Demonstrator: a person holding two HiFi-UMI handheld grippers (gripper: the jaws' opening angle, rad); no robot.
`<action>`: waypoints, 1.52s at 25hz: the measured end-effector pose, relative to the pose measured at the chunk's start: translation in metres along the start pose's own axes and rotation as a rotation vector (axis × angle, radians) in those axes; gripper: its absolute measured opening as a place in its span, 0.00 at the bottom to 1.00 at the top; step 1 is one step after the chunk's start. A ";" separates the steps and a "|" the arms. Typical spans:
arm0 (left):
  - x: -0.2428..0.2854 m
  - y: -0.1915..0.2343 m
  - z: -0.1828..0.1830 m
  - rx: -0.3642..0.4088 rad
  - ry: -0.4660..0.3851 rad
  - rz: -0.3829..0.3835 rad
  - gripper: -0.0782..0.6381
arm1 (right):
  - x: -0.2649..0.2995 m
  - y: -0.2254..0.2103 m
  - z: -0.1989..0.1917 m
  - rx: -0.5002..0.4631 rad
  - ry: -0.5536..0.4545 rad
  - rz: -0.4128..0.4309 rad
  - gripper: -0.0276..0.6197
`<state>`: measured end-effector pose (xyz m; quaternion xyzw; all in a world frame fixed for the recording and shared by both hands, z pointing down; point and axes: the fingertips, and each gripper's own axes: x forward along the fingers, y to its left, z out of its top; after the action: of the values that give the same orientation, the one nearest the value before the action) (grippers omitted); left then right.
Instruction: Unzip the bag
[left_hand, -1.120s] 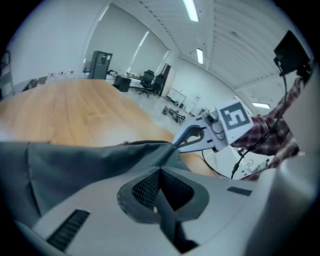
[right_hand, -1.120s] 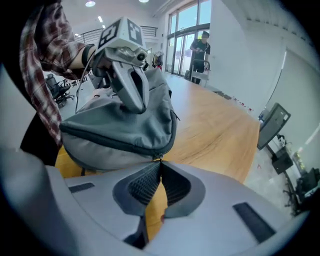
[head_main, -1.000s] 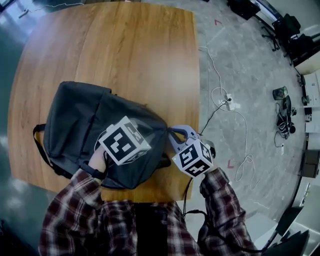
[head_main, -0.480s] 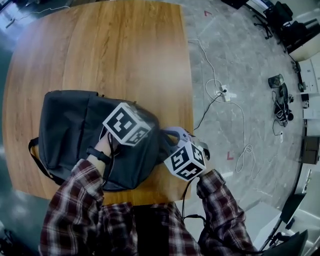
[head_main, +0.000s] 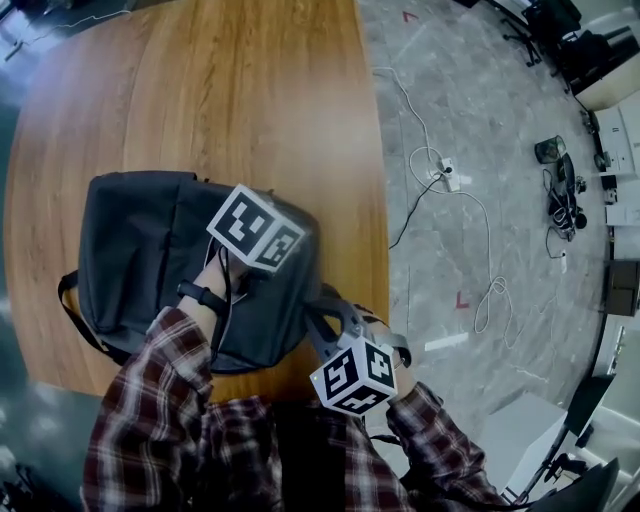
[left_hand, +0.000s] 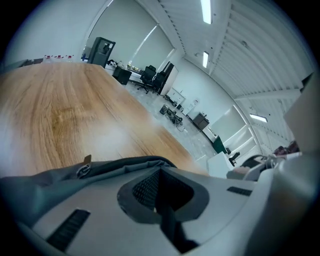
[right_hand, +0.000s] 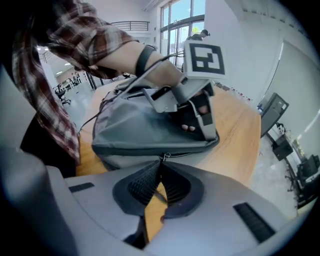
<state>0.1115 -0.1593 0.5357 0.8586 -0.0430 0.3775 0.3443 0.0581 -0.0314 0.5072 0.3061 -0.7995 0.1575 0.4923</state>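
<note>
A dark grey backpack (head_main: 140, 250) lies flat on the wooden table (head_main: 250, 90), near its front edge. My left gripper (head_main: 268, 240) rests on top of the bag. In the left gripper view (left_hand: 159, 172) its jaws are shut, with a raised fold of bag fabric (left_hand: 125, 164) at the tips. My right gripper (head_main: 322, 318) is at the bag's near right edge. Its jaws (right_hand: 161, 165) are shut on the metal zipper pull (right_hand: 164, 156), from which the zip line runs along the bag's side (right_hand: 135, 130). The left gripper (right_hand: 200, 127) also shows there, pressing down on the bag.
The table's right edge (head_main: 385, 230) runs just beside the bag, and the front edge is close to the person's plaid sleeves (head_main: 150, 400). White cables and a power strip (head_main: 445, 175) lie on the grey floor to the right. A black strap (head_main: 70, 300) sticks out at the bag's left.
My right gripper has moved along the bag's edge toward the person and down in the head view. The left gripper has stayed on top of the bag, which has shifted slightly.
</note>
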 end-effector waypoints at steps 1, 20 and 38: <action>-0.001 0.000 0.001 -0.007 -0.001 0.000 0.12 | -0.004 0.013 0.001 0.017 -0.009 0.015 0.07; -0.104 0.125 -0.037 -0.266 -0.308 0.437 0.12 | 0.025 -0.041 -0.007 0.095 -0.138 -0.081 0.07; -0.053 0.004 -0.040 0.107 -0.050 0.161 0.12 | 0.033 -0.062 0.039 0.093 -0.156 -0.058 0.07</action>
<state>0.0476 -0.1474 0.5207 0.8786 -0.1005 0.3841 0.2654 0.0601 -0.1112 0.5149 0.3629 -0.8181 0.1555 0.4180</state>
